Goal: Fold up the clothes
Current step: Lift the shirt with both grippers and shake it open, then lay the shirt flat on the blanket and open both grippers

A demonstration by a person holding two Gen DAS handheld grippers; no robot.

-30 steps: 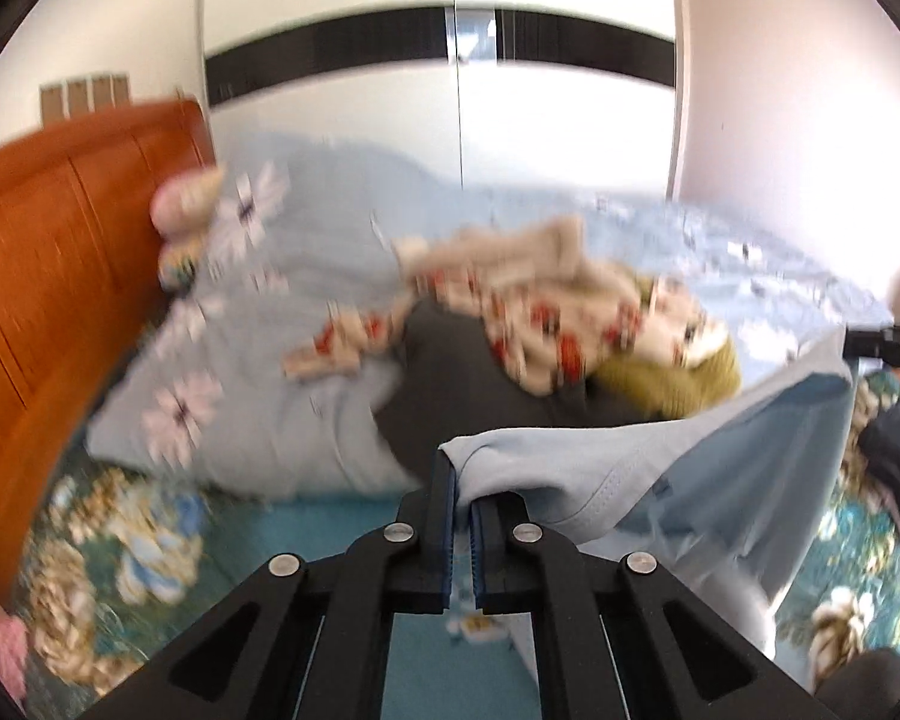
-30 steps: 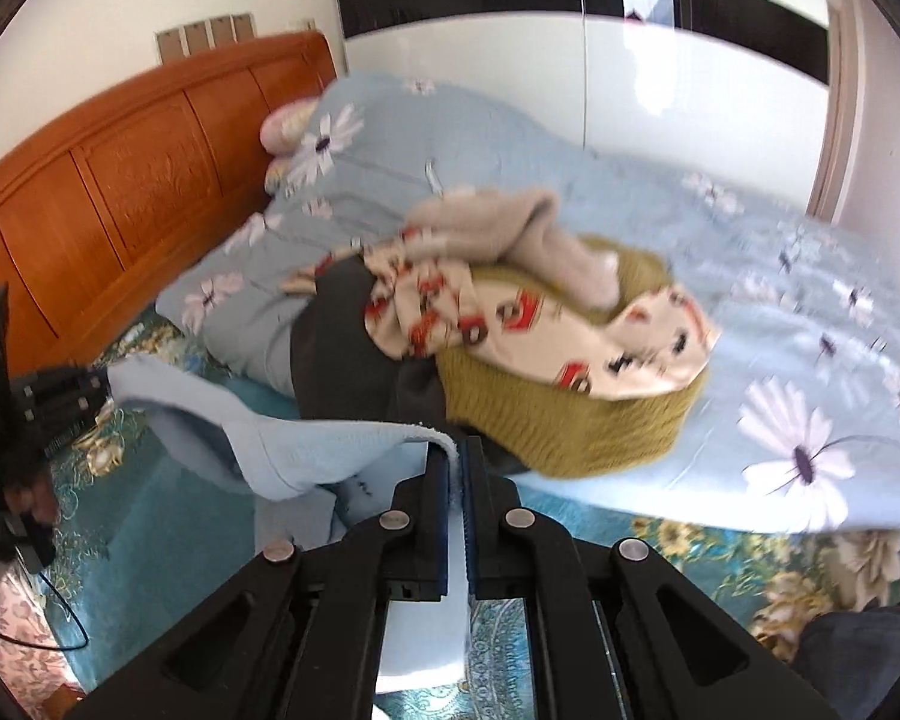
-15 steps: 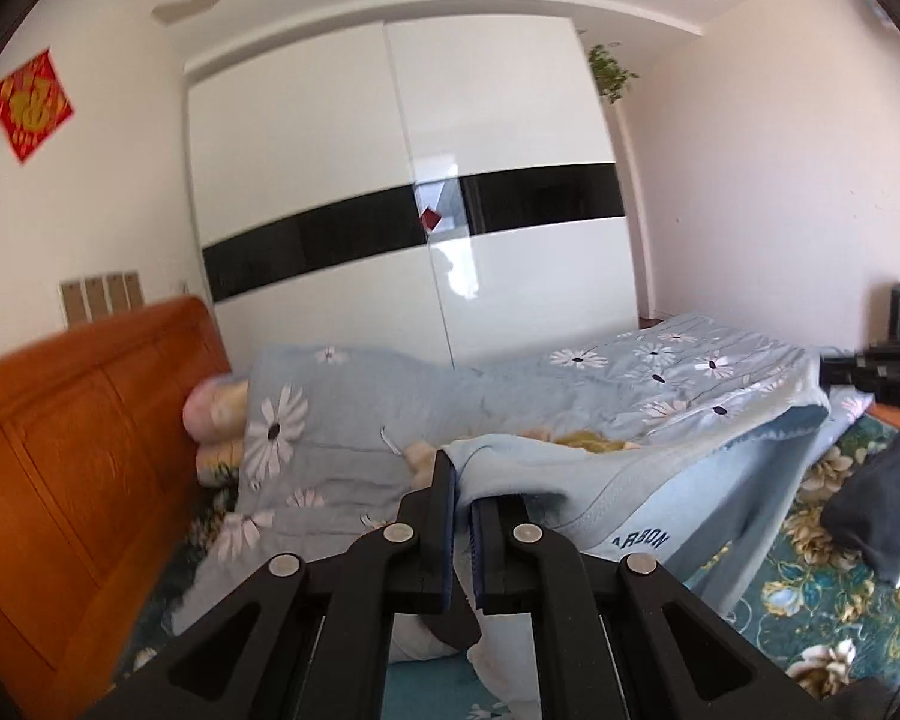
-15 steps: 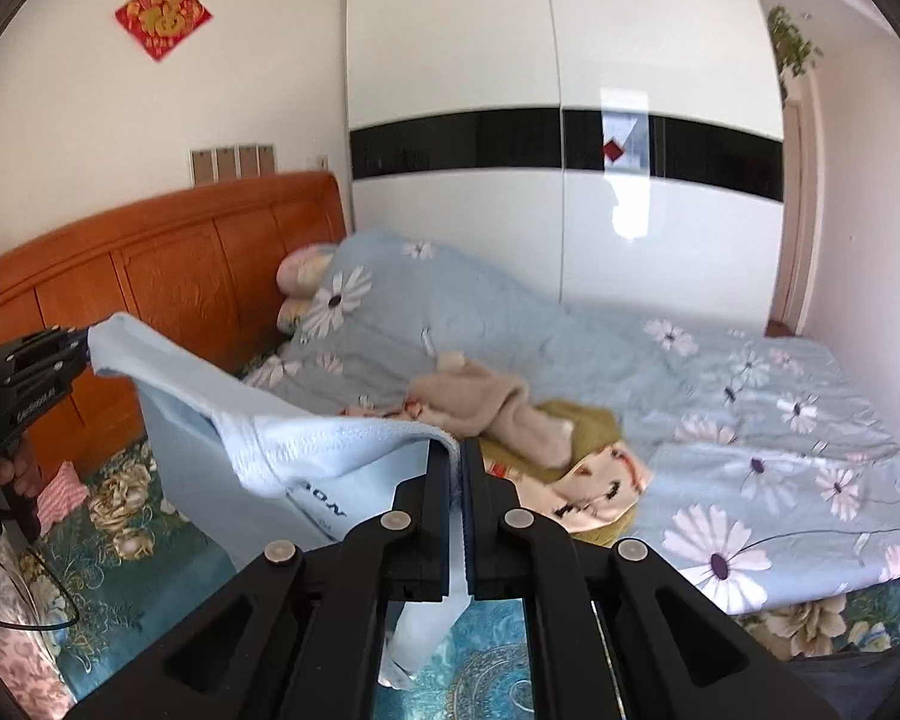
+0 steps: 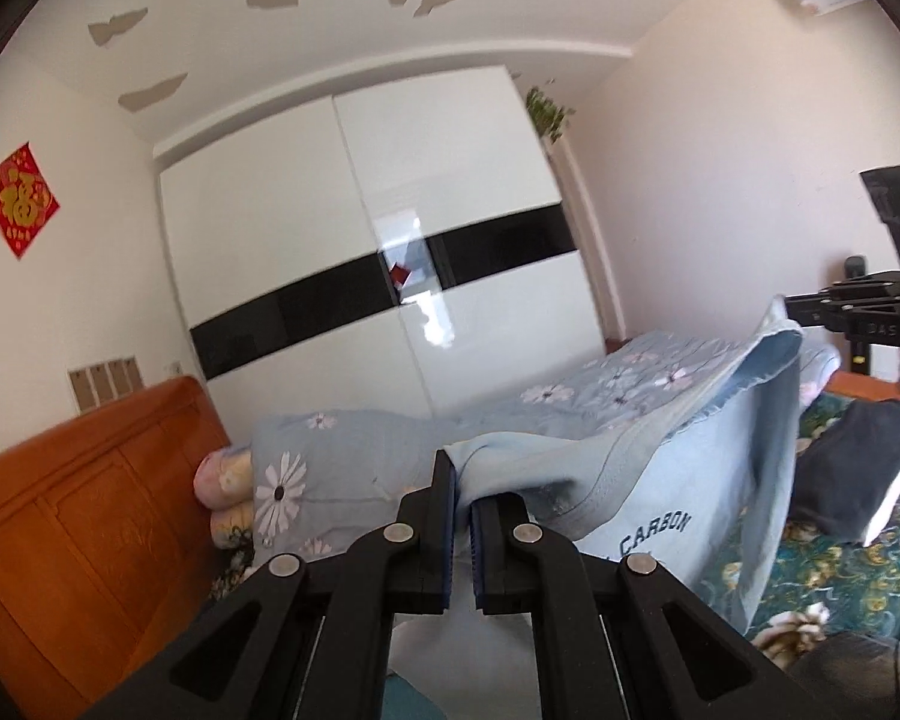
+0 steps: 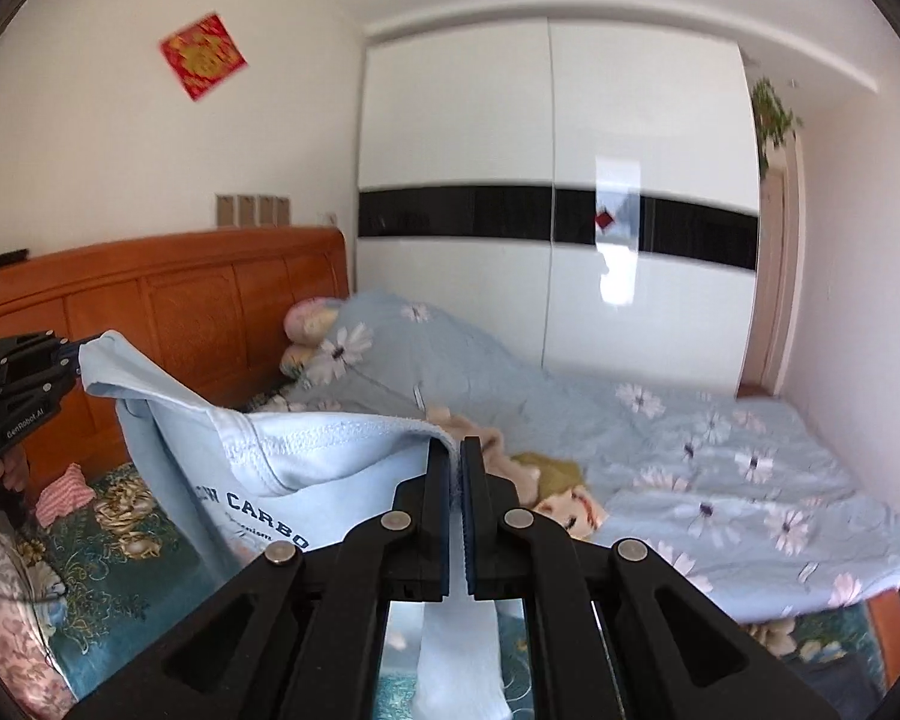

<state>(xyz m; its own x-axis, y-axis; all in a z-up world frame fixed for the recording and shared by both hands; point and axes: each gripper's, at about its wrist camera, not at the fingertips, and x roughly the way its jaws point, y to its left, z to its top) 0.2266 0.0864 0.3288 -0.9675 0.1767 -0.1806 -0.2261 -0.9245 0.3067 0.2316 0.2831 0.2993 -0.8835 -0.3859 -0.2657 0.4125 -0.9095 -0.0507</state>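
The light blue sweatshirt (image 6: 306, 468) is up in the air above the bed, stretched between the two claws, w/ its dark print "CARBON" facing the cameras and the body of it hanging down. The left claw (image 5: 461, 480) is clamped on one top corner of the cloth, the right claw (image 6: 456, 456) is clamped on the other top corner; in both, the fabric sits pinched between the pads and nothing else is held. In the right wrist view the left claw appears at the far left edge, holding its corner just in front of the wooden headboard (image 6: 168, 294). Under and behind the garment lies the bed (image 6: 720, 480) w/ a blue flowered quilt, and on it a pile of other clothes (image 6: 546, 486), approx. in the middle, not yet folded. Further out are the white wardrobe (image 6: 552, 120) w/ a black band and a dark garment (image 5: 852, 468) at the right side of the left wrist view. I judge the step in hand is lifting and spreading the sweatshirt so it hangs flat, i.e. the start of folding this item. The next move calls for keeping both grips tight and the top edge level, then laying it down flat on a free part of the bed, away from the pile, w/o letting it wrinkle or catch the other clothes.
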